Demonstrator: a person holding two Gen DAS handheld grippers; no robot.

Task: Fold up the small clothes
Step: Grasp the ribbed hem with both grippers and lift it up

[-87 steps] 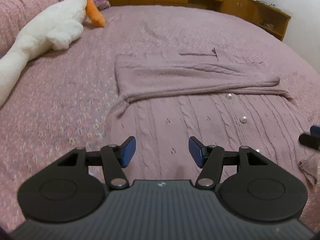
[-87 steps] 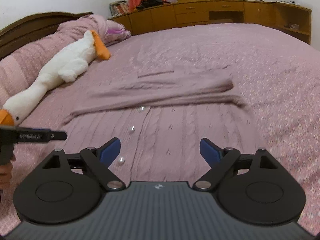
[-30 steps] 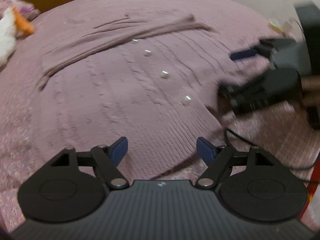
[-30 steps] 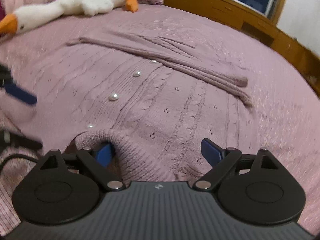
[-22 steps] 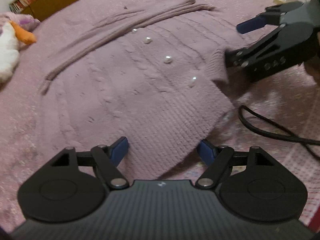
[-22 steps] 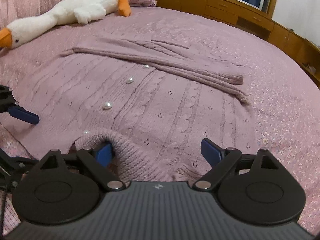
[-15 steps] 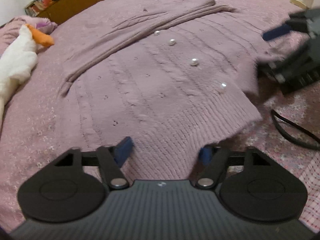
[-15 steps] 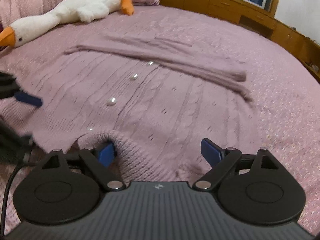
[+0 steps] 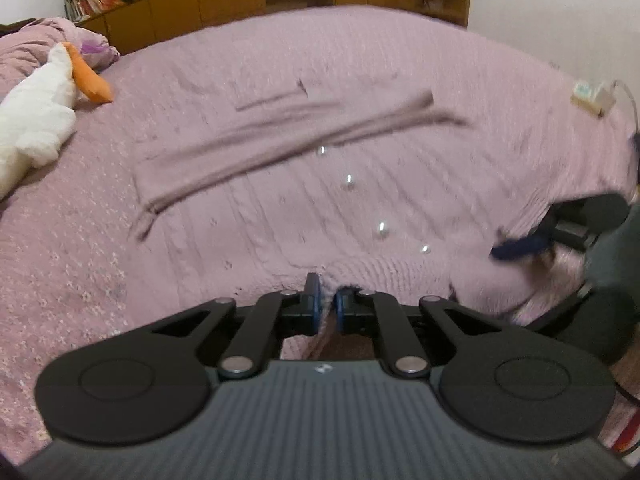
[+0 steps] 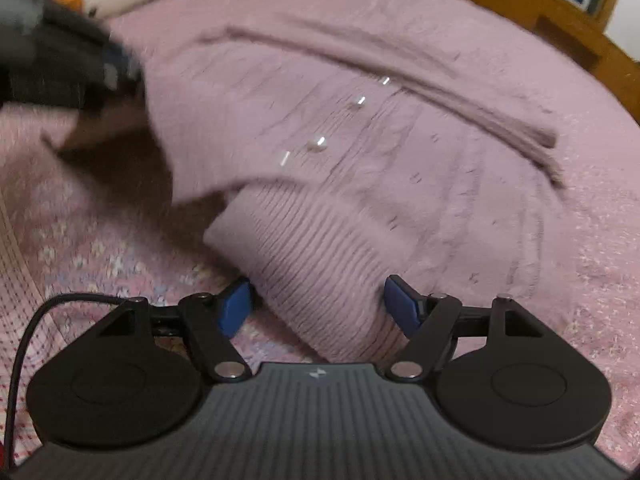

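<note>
Up comes the near hem: half a second back both tongs sat low over the mauve cable-knit cardigan [image 9: 304, 216] with their pads wide apart, and now the left tongs [image 9: 327, 307] have snapped shut on the ribbed hem [image 9: 384, 272] and begun to raise it.

Biggest first: the round bed under its pink flowered bedspread [image 9: 72, 280] carries everything. On it the cardigan lies spread flat, front up, sleeves folded across its far end, its near hem at the tongs.

In the right wrist view the lifted corner drapes down from the left tongs and casts a dark shadow on the bedspread.

The right tongs [image 10: 316, 305] are wide but closing, with the ribbed band lying between the blue pads [image 10: 236, 307]; the pads do not look pressed on it yet.

A white plush goose with an orange beak [image 9: 36, 128] lies well apart at the far left. Four pearl buttons [image 9: 382, 230] run down the middle of the knit.

How to do this well, as I judge it: let the right side bite fully before lifting further, or the hem will skew. Then raise both corners level and carry them together towards the sleeves. Keep the hem taut between the grips, because this soft knit will sag and bunch if either side lags.
</note>
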